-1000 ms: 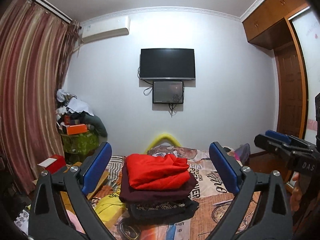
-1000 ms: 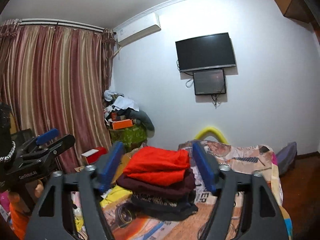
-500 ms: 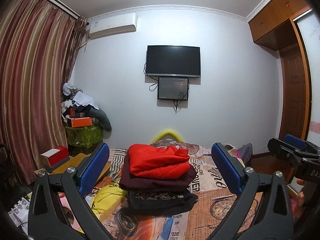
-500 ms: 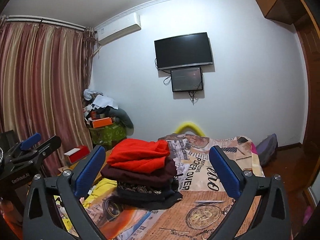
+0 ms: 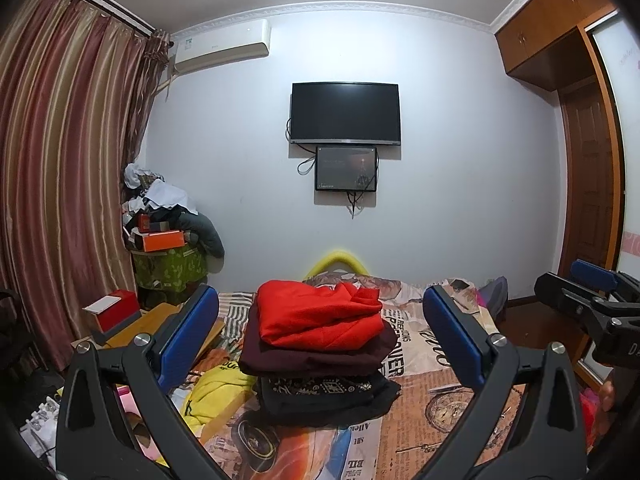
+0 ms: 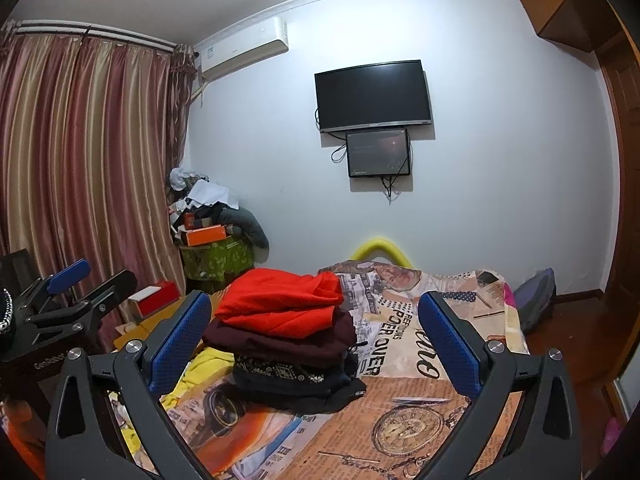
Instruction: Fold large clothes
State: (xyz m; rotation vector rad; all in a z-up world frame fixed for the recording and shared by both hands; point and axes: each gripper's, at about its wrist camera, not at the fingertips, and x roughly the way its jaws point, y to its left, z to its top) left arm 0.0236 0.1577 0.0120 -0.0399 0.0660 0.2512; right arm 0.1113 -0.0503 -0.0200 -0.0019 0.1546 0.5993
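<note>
A stack of folded clothes was seen on the bed with the newspaper-print cover, well beyond both grippers: a bright red fleecy garment lay on top, a dark maroon garment beneath it, and a black garment with a pale patterned band at the bottom. A crumpled yellow garment lay just beside the stack. The left gripper was held above the bed with its blue-padded jaws wide apart and nothing between them; the right gripper was held likewise, its jaws also spread and empty. In the left wrist view the right gripper was shown at the right edge, along with a brown wooden wardrobe; in the right wrist view the left gripper appeared at the left edge against the striped satin curtain. A flat black television was mounted on the pale wall in both views.
</note>
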